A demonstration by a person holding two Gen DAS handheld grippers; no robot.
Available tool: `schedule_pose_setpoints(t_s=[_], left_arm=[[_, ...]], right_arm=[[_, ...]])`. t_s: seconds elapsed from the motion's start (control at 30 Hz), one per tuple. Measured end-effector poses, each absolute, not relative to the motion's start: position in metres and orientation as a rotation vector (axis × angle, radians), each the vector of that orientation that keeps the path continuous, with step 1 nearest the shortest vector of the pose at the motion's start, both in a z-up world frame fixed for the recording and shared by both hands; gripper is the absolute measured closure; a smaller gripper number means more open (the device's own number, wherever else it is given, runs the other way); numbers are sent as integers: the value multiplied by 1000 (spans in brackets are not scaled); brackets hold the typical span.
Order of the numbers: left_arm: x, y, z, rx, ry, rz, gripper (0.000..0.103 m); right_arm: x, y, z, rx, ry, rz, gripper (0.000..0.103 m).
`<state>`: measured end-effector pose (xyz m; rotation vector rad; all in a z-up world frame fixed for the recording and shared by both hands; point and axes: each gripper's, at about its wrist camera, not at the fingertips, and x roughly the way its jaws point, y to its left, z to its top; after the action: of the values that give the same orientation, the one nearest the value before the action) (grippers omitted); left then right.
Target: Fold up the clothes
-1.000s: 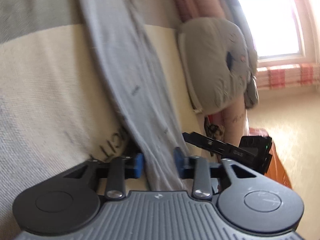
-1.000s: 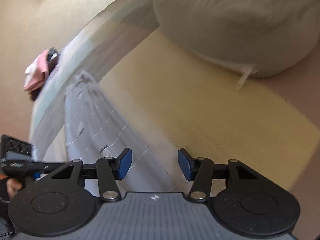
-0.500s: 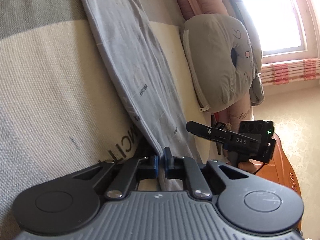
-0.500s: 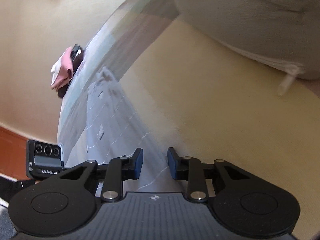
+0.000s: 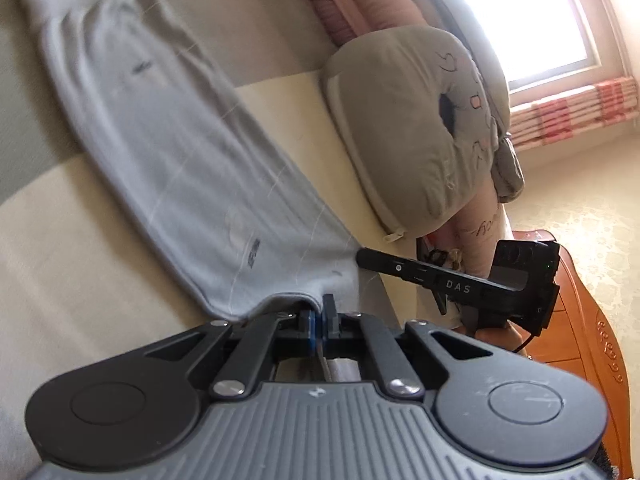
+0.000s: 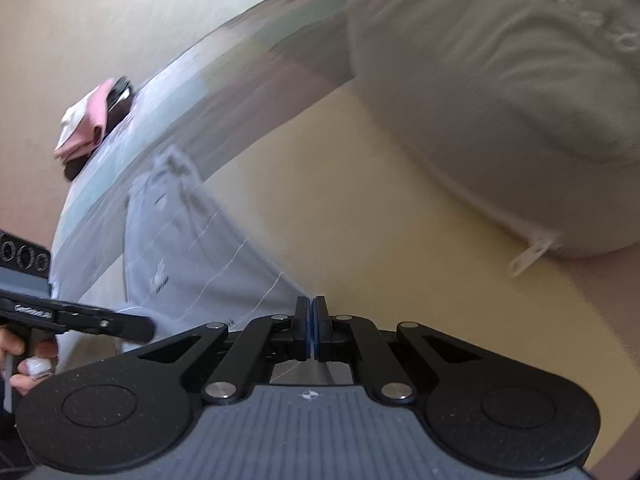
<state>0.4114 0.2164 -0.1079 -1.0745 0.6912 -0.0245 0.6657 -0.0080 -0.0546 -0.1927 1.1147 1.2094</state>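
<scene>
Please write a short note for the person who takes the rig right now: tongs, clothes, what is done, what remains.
Left tongs: shut on the near hem of the grey garment.
Right tongs: shut on the same hem, at its other corner.
Garment: stretched long on the cream bed cover, beside the grey pillow.
Done: both corners gripped.
Left: probably carry the hem to the far end, then fold again.

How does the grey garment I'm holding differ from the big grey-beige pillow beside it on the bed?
The grey garment lies flat, long and narrow, while the pillow is thick and bulging. The garment is a cool light grey with thin pale lines; the pillow is a warmer grey-beige with small drawn marks. The garment's near end is pinched in the left gripper and the right gripper; the pillow is untouched. Both rest on the cream bed cover.
</scene>
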Motion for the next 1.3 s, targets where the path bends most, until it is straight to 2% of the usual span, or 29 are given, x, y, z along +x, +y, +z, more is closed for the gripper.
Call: schedule_pose_setpoints(t_s=[0.23,0.3,0.37,0.47,0.63,0.8,0.93,1.1,1.3], left_arm=[[419,214,-125,-1090,741,-7,99],[415,214,-126,-1109,750,-18,97],[406,215,-123,-1117,752,-32,89],[387,225,-118,-1125,739,-8,81],[358,257,-116,-1165,659,112,79],[347,291,-119,-1206,575,207,78],[347,313,-127,-1279,508,242,76],[346,328,-131,-1289,455,265,76],[341,345,-133,-1279,407,279,76]], right_arm=[[673,-17,-59,-169,1112,1119,99],[669,-22,-56,-160,1098,1091,94],[664,-28,-52,-151,1083,1075,88],[652,-44,-43,-135,1062,1080,83],[646,-48,-35,-128,1066,1126,75],[652,-4,-31,-118,1054,1226,74],[656,60,-33,-131,1064,1337,60],[654,149,-49,-182,1109,1409,59],[637,209,-55,-177,1118,1451,56]])
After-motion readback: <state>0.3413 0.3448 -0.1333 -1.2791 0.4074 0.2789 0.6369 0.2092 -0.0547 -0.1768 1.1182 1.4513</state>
